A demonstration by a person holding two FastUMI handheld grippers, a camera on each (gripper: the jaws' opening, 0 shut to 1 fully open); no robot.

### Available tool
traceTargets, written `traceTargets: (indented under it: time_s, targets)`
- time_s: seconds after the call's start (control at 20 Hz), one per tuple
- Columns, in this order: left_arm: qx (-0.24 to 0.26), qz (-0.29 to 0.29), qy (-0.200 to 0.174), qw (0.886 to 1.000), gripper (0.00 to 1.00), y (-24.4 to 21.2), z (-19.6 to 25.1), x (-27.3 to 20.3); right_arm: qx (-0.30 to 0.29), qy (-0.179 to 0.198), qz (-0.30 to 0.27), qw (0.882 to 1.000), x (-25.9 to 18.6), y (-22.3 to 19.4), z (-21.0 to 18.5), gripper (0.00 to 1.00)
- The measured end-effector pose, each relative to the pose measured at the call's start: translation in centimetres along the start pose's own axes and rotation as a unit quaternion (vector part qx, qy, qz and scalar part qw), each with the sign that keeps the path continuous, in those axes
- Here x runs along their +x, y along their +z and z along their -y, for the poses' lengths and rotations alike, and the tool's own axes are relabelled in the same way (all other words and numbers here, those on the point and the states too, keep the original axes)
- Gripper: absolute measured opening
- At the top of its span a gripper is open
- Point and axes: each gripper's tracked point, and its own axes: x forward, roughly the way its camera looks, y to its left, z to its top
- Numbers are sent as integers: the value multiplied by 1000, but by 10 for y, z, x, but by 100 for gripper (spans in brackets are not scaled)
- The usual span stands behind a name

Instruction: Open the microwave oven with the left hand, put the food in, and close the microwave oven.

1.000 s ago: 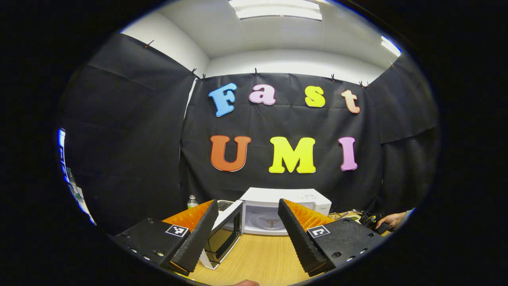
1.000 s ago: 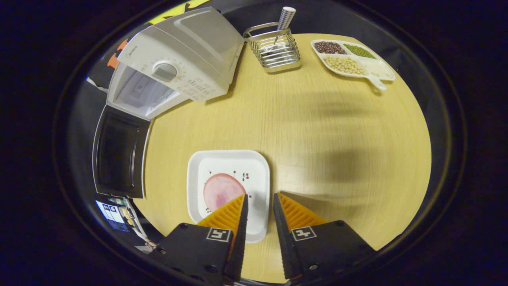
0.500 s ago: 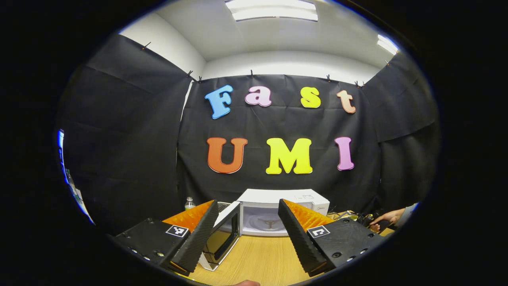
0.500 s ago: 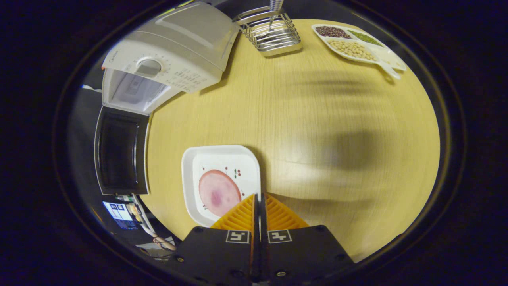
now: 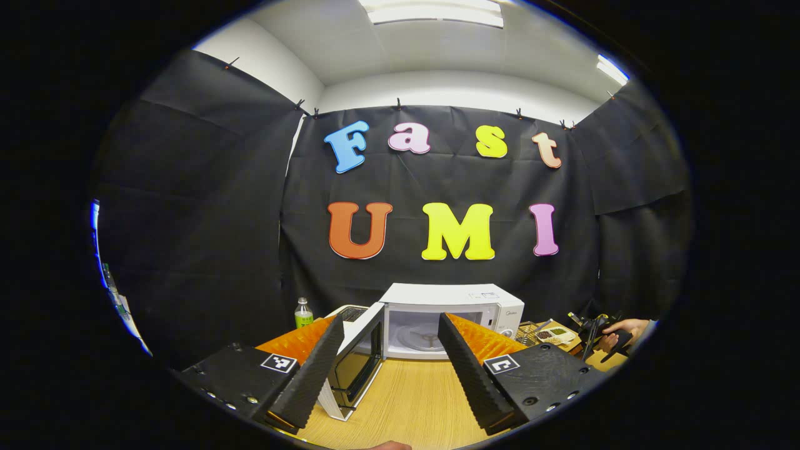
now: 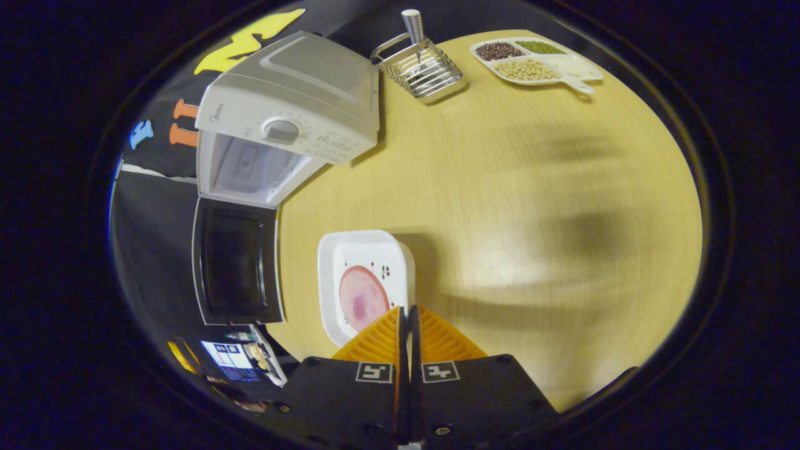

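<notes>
The white microwave (image 6: 300, 106) stands at the table's back left, its door (image 6: 236, 265) swung wide and the cavity (image 6: 250, 169) bare. My right gripper (image 6: 409, 310) is shut on the near right rim of a white square plate (image 6: 362, 250) carrying a round pink slice of ham (image 6: 364, 299). The plate casts a shadow to its right and looks raised off the table. In the left gripper view the microwave (image 5: 450, 300) faces me with its door (image 5: 356, 359) hanging open to the left. My left gripper (image 5: 390, 319) is open, well short of it, holding nothing.
A wire rack (image 6: 422, 72) with a utensil and a divided dish of beans (image 6: 537, 59) sit at the table's (image 6: 531, 219) far edge. A green bottle (image 5: 303, 312) stands left of the microwave. A hand (image 5: 619, 330) shows at the right of the left gripper view.
My right gripper closed on the plate's rim and the plate has shifted nearer the open door. The left gripper stayed open, its view tipping slightly down.
</notes>
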Motion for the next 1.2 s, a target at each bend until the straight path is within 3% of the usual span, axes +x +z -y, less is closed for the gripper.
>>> traceTargets:
  time_s: [0.4, 0.85, 1.2]
  targets:
    - [5, -5, -4, 1000, 93, -19, -24, 13, 1, 15, 49, 999, 27, -21, -87, 4]
    - [2, -3, 5, 1000, 93, -25, -64, 20, 88, 63, 113, 988, 87, -13, -200, 4]
    - [-8, -9, 5, 1000, 93, -30, -82, 9, 198, 98, 241, 945, 125, 47, -253, 4]
